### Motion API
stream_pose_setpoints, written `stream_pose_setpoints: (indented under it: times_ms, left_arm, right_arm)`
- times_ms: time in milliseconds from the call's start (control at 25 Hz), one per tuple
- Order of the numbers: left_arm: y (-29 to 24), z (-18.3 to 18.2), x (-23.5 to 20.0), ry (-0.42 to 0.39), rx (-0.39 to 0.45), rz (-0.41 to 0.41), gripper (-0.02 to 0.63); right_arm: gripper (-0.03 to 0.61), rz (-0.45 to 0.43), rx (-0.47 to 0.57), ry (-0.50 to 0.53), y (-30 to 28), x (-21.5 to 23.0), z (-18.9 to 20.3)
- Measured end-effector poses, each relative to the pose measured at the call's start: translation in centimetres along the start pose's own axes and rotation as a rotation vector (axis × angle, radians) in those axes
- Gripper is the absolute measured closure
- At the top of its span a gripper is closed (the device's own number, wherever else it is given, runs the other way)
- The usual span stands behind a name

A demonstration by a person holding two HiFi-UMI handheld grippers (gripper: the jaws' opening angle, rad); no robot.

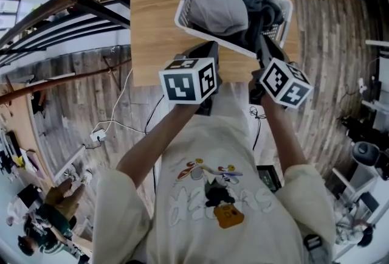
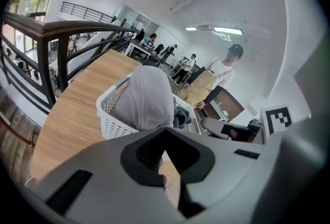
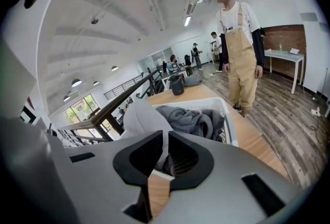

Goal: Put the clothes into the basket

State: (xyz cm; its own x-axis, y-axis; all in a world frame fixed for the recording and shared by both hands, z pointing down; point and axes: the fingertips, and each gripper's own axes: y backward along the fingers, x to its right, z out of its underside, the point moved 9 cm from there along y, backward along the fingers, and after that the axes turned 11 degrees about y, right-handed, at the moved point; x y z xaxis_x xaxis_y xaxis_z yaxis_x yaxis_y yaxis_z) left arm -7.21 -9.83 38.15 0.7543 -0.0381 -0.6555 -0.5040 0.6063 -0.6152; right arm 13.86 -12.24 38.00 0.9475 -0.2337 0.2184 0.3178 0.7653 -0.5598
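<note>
Left tool (image 1: 209,47), right tool (image 1: 262,41) — both closed (empty), near basket (image 1: 182,11)

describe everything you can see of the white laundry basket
The basket is white plastic, rectangular with rounded corners, a thick rim and slotted walls. It stands upright on the light wooden table, toward the table's near edge. It is full: a light grey garment bulges above the rim, with a dark grey garment bunched beside it. Both press against its walls.
</note>
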Motion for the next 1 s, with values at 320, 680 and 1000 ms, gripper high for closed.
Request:
stream_pose_setpoints:
  times_ms: [320, 680, 1000]
  left_arm:
    - [3.7, 0.0, 1.4, -0.171, 0.125, 0.079, 0.614]
    - [6.5, 1.3, 2.4, -0.235, 0.157, 0.163, 0.614]
    - [8.3, 3.7, 4.8, -0.293, 0.195, 0.181, 0.614]
  right_arm:
    - [0.546, -0.043, 0.148, 0.143, 3.2, -5.9, -1.0]
    - [0.546, -0.068, 0.233, 0.202, 6.8, -8.7, -0.1]
    - [0.546, -0.098, 0.287, 0.228, 10.3, -8.2, 0.4]
